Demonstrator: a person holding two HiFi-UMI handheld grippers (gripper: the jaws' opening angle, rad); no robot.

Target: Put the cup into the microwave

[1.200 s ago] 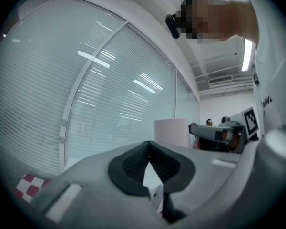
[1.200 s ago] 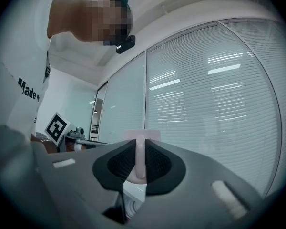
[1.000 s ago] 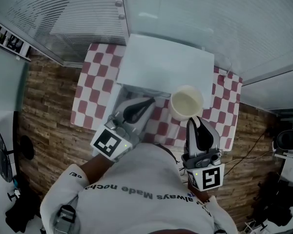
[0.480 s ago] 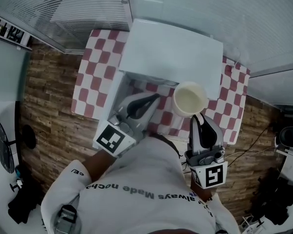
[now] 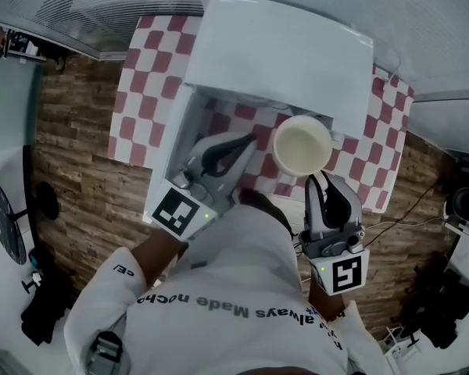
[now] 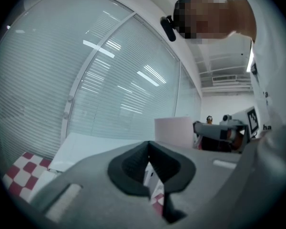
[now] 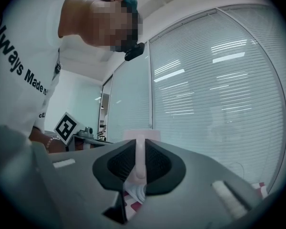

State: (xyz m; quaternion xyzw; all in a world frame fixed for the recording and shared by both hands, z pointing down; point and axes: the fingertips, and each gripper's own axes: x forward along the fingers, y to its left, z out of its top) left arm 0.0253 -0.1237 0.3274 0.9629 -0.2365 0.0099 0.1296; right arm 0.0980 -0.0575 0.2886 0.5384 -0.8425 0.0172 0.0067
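The right gripper (image 7: 139, 167) clamps the cup's thin handle (image 7: 139, 151), so the cup (image 5: 302, 147) hangs just ahead of its jaws, close before the microwave (image 5: 281, 49) (white, on a checked cloth (image 5: 141, 92)). To its left, the left gripper (image 6: 150, 168) has its jaws pressed together on nothing.

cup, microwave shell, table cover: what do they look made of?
Cup: cream, smooth, with a thick rim. Likely glazed ceramic, plastic not ruled out.
Microwave: plain white flat top with a faint sheen. Looks like painted sheet metal, possibly plastic.
Table cover: red-and-white check lying flat. Cloth or wipe-clean vinyl, can't tell which.
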